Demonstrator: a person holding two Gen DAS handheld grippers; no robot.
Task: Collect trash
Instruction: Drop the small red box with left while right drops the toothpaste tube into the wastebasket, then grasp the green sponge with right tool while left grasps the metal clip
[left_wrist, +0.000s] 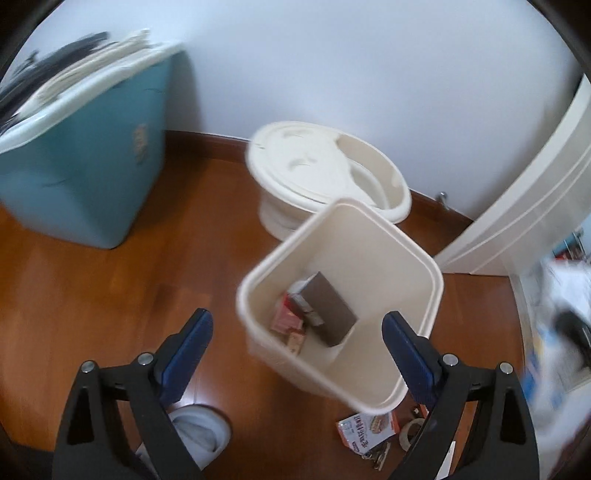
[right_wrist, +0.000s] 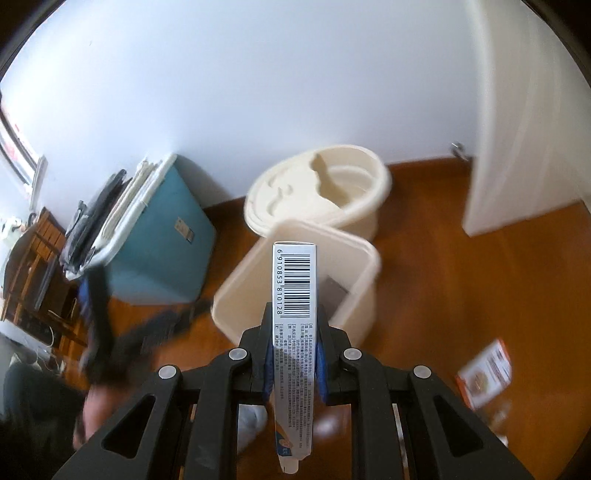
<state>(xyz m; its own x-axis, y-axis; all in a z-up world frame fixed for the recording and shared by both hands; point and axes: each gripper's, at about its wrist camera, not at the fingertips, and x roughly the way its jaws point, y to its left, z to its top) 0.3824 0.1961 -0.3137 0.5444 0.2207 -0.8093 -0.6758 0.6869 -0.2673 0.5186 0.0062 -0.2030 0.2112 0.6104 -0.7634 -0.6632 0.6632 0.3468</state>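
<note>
Right wrist view: our right gripper (right_wrist: 293, 325) is clamped on a long box (right_wrist: 294, 295), its long axis running straight ahead from the jaws. The bin (right_wrist: 236, 295) sits ahead and below. Our left gripper (left_wrist: 297, 328) gapes empty above the bin.

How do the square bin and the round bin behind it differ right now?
The square bin is open-topped, with boxes visible inside; the round bin is partly covered by a lid, contents hidden. The square bin has straight sides and rounded corners; the round bin has a circular rim. Both are cream plastic on the wood floor.
</note>
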